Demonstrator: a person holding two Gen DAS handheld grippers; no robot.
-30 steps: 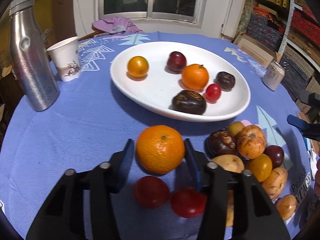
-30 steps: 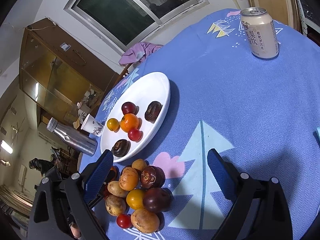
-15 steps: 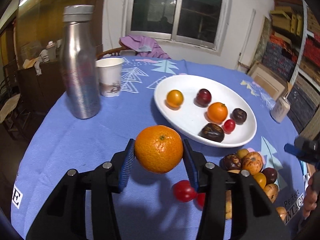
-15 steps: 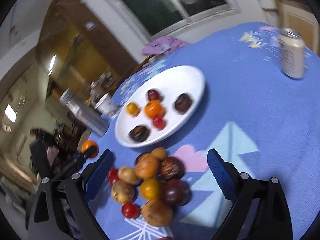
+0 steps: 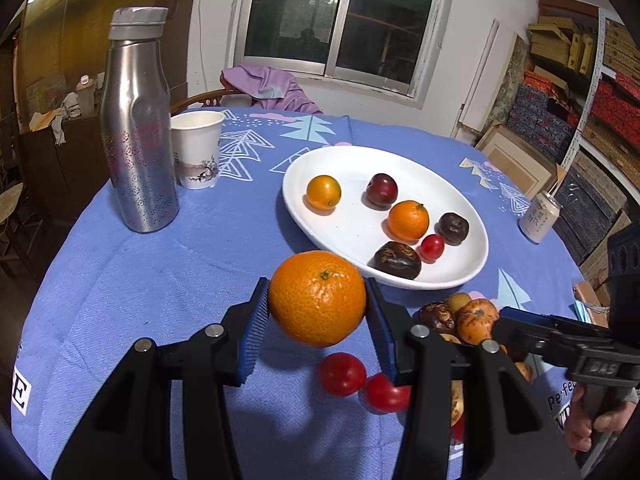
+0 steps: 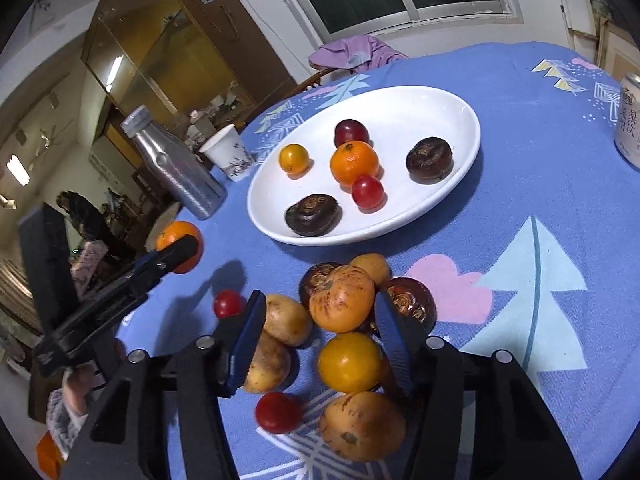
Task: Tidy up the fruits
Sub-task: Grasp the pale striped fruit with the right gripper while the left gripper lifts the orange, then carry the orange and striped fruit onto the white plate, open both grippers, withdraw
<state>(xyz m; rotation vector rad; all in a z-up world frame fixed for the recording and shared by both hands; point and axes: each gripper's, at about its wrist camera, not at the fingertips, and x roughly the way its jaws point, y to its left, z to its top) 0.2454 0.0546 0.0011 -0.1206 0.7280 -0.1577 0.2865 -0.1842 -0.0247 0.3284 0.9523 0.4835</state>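
While my left gripper [image 5: 318,312] clamps a large orange [image 5: 317,298] between its blue pads and holds it clear of the blue tablecloth [image 5: 140,280], my right gripper [image 6: 320,332] is closing over the heap of loose fruit. Between the right jaws lie a speckled orange persimmon [image 6: 341,298] and, nearer the camera, a yellow tomato [image 6: 350,362]; whether the pads press on either I cannot tell. A pale brown fruit [image 6: 286,320] sits just inside the left pad, a dark mangosteen [image 6: 412,298] just beyond the right pad, and two red cherry tomatoes [image 6: 228,304] lie at the edges of the heap. The white plate [image 5: 472,240] stands beyond the heap and carries six fruits: a small orange [image 5: 408,220], a yellow tomato, a plum, a red cherry tomato and two dark fruits. A steel bottle [image 5: 136,132] and a paper cup [image 5: 197,148] stand left of the plate, a drink can [image 5: 540,216] to its right.
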